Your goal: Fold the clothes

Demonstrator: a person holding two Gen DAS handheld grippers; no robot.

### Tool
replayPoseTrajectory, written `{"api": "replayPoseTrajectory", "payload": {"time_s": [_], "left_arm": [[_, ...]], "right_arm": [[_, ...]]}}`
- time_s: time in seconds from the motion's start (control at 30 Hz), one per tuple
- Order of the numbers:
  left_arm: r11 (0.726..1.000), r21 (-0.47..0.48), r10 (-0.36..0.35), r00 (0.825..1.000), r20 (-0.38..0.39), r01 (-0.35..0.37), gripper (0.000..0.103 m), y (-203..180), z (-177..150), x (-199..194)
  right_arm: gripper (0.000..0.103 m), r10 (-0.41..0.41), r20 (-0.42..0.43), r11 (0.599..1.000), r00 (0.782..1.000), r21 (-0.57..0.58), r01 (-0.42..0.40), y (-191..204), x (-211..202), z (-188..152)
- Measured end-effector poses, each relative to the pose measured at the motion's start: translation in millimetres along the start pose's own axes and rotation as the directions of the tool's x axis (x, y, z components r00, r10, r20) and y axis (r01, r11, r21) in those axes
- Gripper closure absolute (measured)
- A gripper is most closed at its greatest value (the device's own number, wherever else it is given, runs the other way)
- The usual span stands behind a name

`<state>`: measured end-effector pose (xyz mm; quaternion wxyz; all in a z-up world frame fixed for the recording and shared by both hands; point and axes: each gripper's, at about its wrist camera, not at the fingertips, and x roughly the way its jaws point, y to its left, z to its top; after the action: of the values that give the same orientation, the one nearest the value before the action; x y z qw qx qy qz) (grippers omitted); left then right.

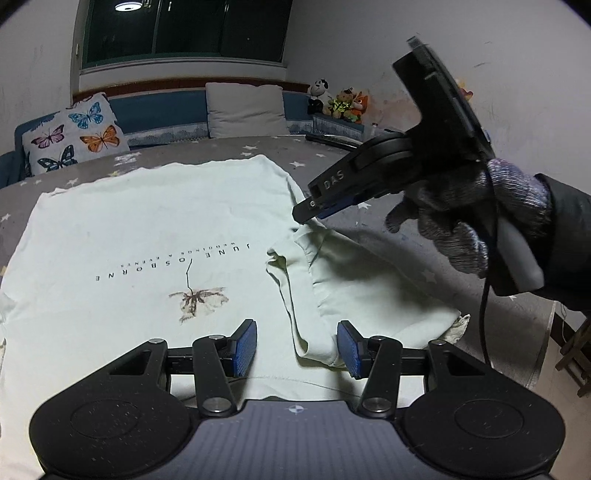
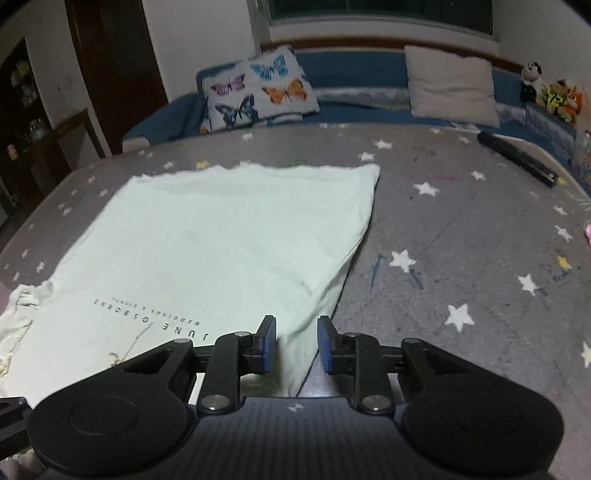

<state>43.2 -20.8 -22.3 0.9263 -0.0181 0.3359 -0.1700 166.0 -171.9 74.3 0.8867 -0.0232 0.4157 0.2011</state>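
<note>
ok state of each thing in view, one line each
shirt: flat on the star-print cover, print up, right sleeve spread out, not yet folded in
left gripper: open, over the shirt's near edge
right gripper: open, nothing gripped, over the shirt's side edge

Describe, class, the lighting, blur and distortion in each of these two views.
Left wrist view: dim indoor light, a ceiling lamp mirrored in the dark window; sharp T-shirt print; fisheye bends the bed's edge. Right wrist view: softer, motion-blurred, the T-shirt lettering smeared; dark corners, and the same curved distortion.
</note>
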Motion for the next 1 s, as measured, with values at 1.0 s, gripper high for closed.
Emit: {"api": "replayPoseTrajectory", "payload": {"time_s": [1.0], "left_arm": [[0.999,-0.01,-0.036,0.999,0.037,0.036,0.049,2,14,-7]], "right_arm": [[0.096,0.109,0.022,0.992,0.994,-0.061,-0.107,-13,-3,-1]]}}
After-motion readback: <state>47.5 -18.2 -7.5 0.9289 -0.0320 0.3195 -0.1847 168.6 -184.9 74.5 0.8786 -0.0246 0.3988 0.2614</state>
